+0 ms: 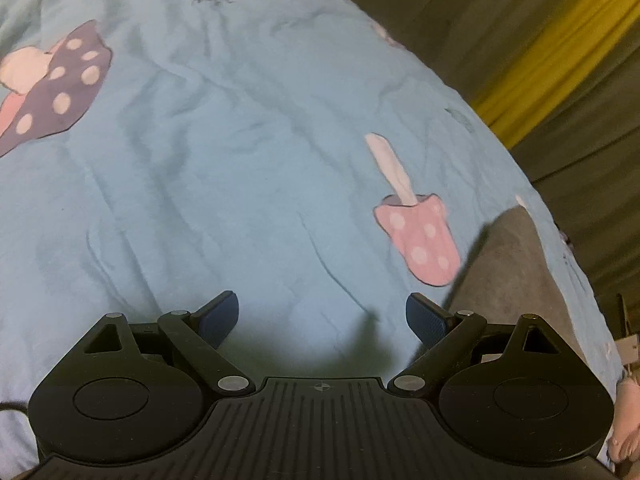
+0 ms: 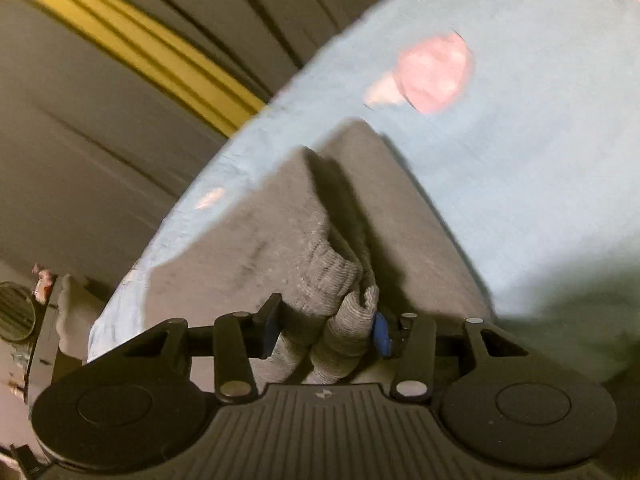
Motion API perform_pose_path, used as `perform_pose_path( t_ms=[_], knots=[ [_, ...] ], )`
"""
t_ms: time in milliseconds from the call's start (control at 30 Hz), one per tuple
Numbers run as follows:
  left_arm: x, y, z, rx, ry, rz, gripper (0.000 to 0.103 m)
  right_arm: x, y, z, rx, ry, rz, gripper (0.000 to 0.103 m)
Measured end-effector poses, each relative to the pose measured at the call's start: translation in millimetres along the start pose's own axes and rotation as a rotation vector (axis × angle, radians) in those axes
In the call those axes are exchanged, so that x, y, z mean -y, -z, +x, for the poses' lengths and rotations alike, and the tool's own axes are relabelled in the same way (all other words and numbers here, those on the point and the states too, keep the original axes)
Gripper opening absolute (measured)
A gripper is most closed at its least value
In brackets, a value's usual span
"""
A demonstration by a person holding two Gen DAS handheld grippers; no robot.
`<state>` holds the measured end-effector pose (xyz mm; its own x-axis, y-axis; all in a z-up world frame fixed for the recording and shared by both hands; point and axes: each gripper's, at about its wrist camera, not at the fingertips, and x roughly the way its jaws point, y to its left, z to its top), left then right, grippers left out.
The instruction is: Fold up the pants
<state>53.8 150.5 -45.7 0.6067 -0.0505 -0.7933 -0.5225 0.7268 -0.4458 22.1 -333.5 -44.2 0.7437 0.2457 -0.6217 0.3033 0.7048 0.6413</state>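
Two grippers on the go here, and they're doing very different things. Right gripper, the black one with blue pads, is clamped onto the ribbed cuffs of the grey knit pants, with two bunched cuff ends squeezed between the pads and sticking back toward the camera. From the cuffs the fabric runs away from the gripper and looks lifted a bit, with a fold ridge down the middle and a dark shadow beside it, while the rest of the grey cloth lies flat on the light blue bedsheet with pink mushroom prints. That view is pretty blurry, so I can't tell how many layers are in the grip beyond the two cuffs. Left gripper is just hanging over the sheet with its pads spread wide and nothing between them, only wrinkled blue fabric and its own shadow underneath. In the left view you only catch a corner of the pants at the right edge, near a pink spotted mushroom print and close to the right-side pad. Off the bed's edge both views show a drab grey-brown curtain with a yellow stripe.
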Motion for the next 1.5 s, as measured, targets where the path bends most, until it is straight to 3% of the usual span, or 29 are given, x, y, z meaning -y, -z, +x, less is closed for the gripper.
perform_pose_path(
  t_ms=[133, 200, 233, 267, 333, 467, 633, 733, 800, 900, 1033, 1133, 1267, 1433, 1500],
  knots=[
    [0, 0, 2, -0.014, -0.002, -0.008, 0.095, 6, -2, -23, 0.034, -0.151, 0.070, 0.040],
    [1, 0, 3, -0.016, 0.000, -0.004, 0.095, 19, -3, -20, -0.003, -0.082, 0.051, 0.044],
    [2, 0, 3, -0.022, 0.002, 0.004, 0.095, 18, -5, -9, -0.060, 0.030, 0.021, 0.057],
    [3, 0, 5, -0.028, 0.004, 0.012, 0.095, 21, 0, -11, -0.068, 0.065, 0.020, 0.063],
    [6, 0, 6, -0.041, 0.017, 0.039, 0.095, 19, -1, -22, -0.019, 0.055, 0.021, 0.068],
    [25, 7, 7, -0.093, 0.076, 0.166, 0.095, 1, -5, -33, 0.072, 0.138, -0.160, 0.088],
    [59, 25, -2, -0.081, 0.125, 0.401, 0.095, 1, 2, -22, 0.058, 0.156, -0.221, 0.088],
    [75, 34, 12, -0.161, 0.095, 0.490, 0.096, 6, 3, -16, 0.052, 0.144, -0.242, 0.088],
    [78, 37, 25, -0.228, 0.056, 0.505, 0.096, 3, 3, -22, 0.053, 0.129, -0.251, 0.088],
    [69, 31, 40, -0.310, 0.051, 0.448, 0.100, 0, 0, -18, 0.044, 0.138, -0.282, 0.088],
    [67, 29, 40, -0.309, 0.066, 0.442, 0.101, -3, -3, -10, 0.039, 0.173, -0.322, 0.091],
    [65, 22, 36, -0.326, 0.115, 0.422, 0.100, 1, -14, -6, 0.011, 0.133, -0.316, 0.099],
    [60, 7, 41, -0.360, 0.235, 0.371, 0.100, 17, -33, 10, -0.075, 0.075, -0.302, 0.099],
    [77, -4, 68, -0.421, 0.294, 0.435, 0.100, 56, -59, 34, -0.220, -0.109, -0.121, 0.099],
    [88, -8, 80, -0.424, 0.273, 0.471, 0.100, 65, -68, 42, -0.240, -0.118, -0.097, 0.099]
  ],
)
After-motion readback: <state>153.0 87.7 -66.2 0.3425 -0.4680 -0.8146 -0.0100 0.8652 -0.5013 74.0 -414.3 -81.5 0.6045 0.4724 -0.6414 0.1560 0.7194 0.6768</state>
